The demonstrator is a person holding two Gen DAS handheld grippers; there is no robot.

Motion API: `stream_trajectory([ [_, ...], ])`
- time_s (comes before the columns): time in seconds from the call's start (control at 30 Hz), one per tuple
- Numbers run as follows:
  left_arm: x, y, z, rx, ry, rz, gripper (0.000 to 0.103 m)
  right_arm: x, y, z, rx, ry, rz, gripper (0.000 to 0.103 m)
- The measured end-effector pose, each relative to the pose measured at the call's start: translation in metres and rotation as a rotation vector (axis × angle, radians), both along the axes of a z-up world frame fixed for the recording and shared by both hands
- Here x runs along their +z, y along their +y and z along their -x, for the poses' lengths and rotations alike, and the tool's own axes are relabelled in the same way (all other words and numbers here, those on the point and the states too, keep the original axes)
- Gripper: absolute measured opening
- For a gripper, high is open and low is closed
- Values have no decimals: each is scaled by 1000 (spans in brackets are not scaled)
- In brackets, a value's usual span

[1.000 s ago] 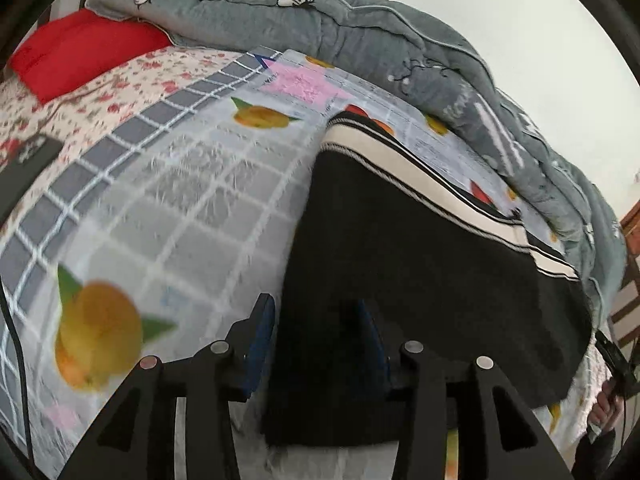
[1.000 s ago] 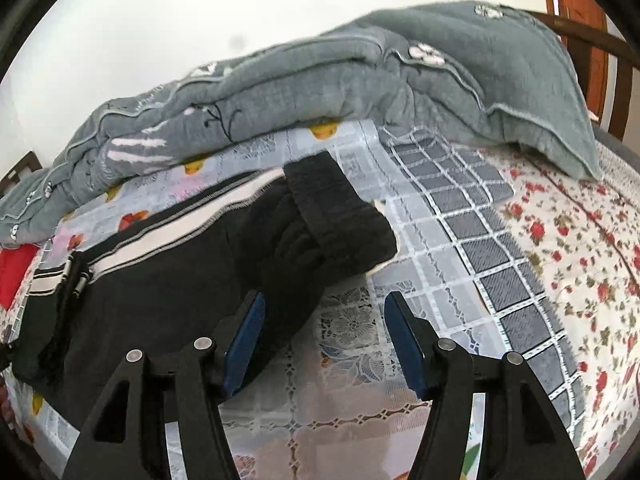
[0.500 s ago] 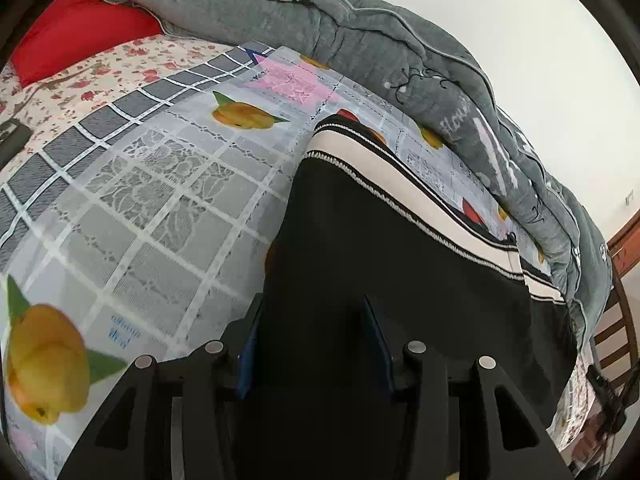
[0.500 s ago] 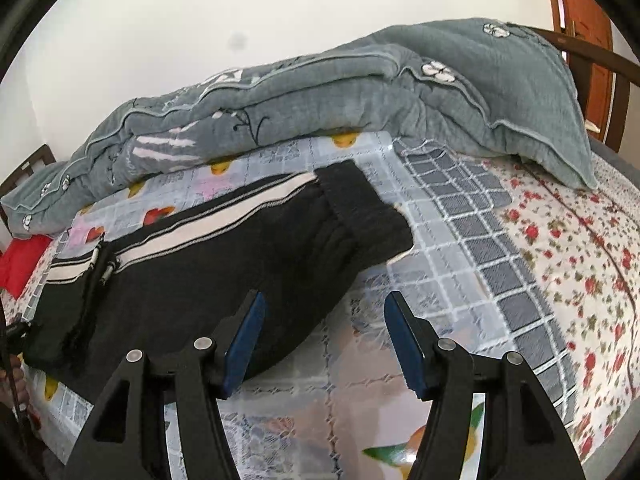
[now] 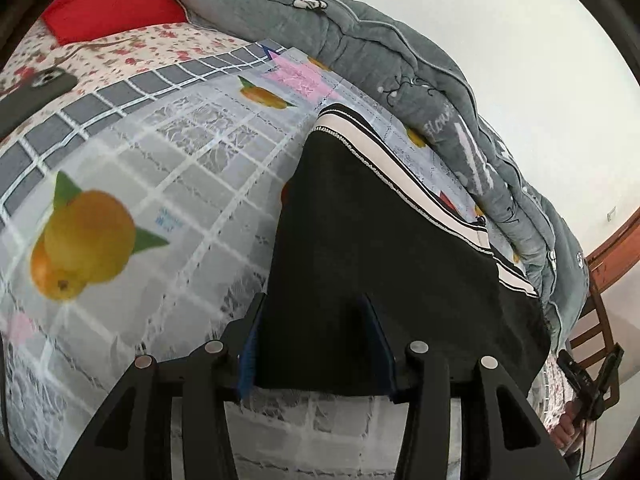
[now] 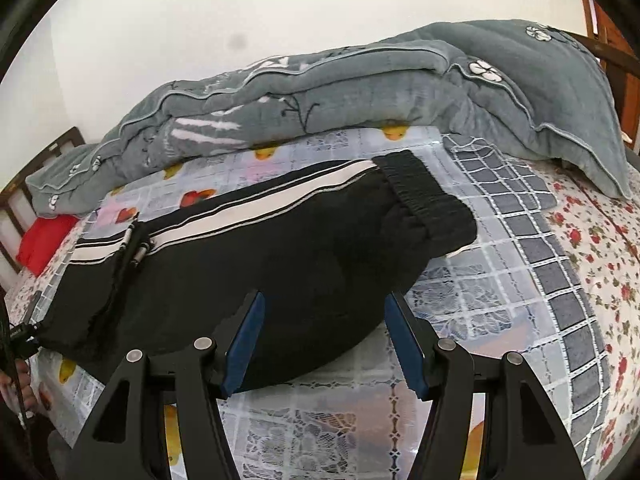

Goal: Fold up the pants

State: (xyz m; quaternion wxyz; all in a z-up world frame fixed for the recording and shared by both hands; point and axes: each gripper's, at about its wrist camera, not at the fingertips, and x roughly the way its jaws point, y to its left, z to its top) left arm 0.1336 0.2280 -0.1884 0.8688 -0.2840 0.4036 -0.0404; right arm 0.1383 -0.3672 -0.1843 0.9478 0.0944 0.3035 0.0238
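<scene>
Black pants with a white side stripe lie flat and lengthwise on the bed. In the left wrist view their leg-hem corner sits between the fingers of my left gripper, which stands open with its pads at the cloth's edges, not pinching. In the right wrist view the pants end in a ribbed waistband at the right. My right gripper is open, its fingers straddling the near edge of the seat part just above the cloth.
A rolled grey quilt runs along the wall behind the pants. A red pillow and a dark phone lie on the flowered sheet to the left. The fruit-print cover spreads under the pants. A wooden bed frame stands at far right.
The right gripper slid left, so the pants' near edge now lies between its fingers instead of bare cover. The left gripper shifted along the hem; the cloth's corner now fills its gap.
</scene>
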Motion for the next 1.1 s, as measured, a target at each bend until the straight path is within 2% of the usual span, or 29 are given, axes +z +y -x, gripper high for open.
stream_trajectory([
  [0.17,-2,-1,-9,14,8,22,50,-7,-8,5,-2,6,-25,61],
  [0.57,-5,-8,-35,20,-4,12,50,-15,-26,13,-62,37,-55,61],
  [0.93,-4,-6,7,-6,-8,34,50,-15,0,7,16,30,-50,61],
  [1.1,-8,-5,14,8,-19,63,50,-13,3,10,28,28,-45,61],
])
